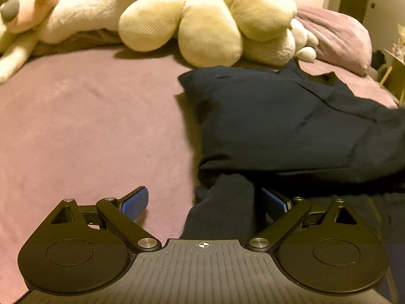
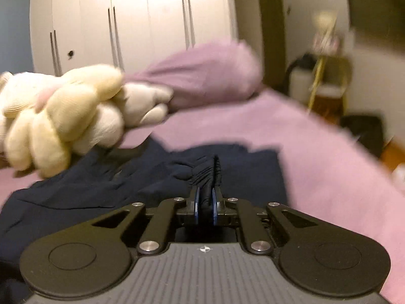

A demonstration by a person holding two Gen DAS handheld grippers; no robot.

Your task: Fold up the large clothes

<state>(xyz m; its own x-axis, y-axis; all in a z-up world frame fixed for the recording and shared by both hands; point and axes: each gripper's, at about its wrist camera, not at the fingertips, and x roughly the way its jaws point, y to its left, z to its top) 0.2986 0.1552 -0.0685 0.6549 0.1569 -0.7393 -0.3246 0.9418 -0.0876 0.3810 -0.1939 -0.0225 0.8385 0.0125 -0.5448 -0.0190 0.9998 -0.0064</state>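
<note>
The dark navy garment (image 1: 291, 124) lies on the pink bed sheet (image 1: 88, 131), ahead of and to the right of the left gripper (image 1: 205, 202). It looks like a soft, limp, fairly thick knit or fleece: it slumps into rounded folds, holds no shape of its own, and should drag and sag when lifted by a single point. It seems light enough for 1 gripper to raise, yet wide enough that 2 holds, well apart along an edge or at 2 corners, would keep it from bunching. A firm pinch on a doubled hem or cuff should hold better than a pinch on a single layer, which could slide off the pads.

The left gripper points down toward the bed with its 2 fingers spread wide. A narrow strip of the garment, probably a sleeve, runs between them, closer to the right pad (image 1: 274, 201) than to the left one, and neither pad appears to press on it, so nothing is held there.

The right gripper (image 2: 205, 205) is tilted less steeply and looks across the bed toward the cream plush toys (image 2: 63, 119) and the pillow (image 2: 207, 73). Its fingers are closed on a bunched, ribbed fold of the garment (image 2: 76, 192), which sticks out past the tips. The view is blurred, so whether that fold is a cuff or a hem is hard to tell.
</note>
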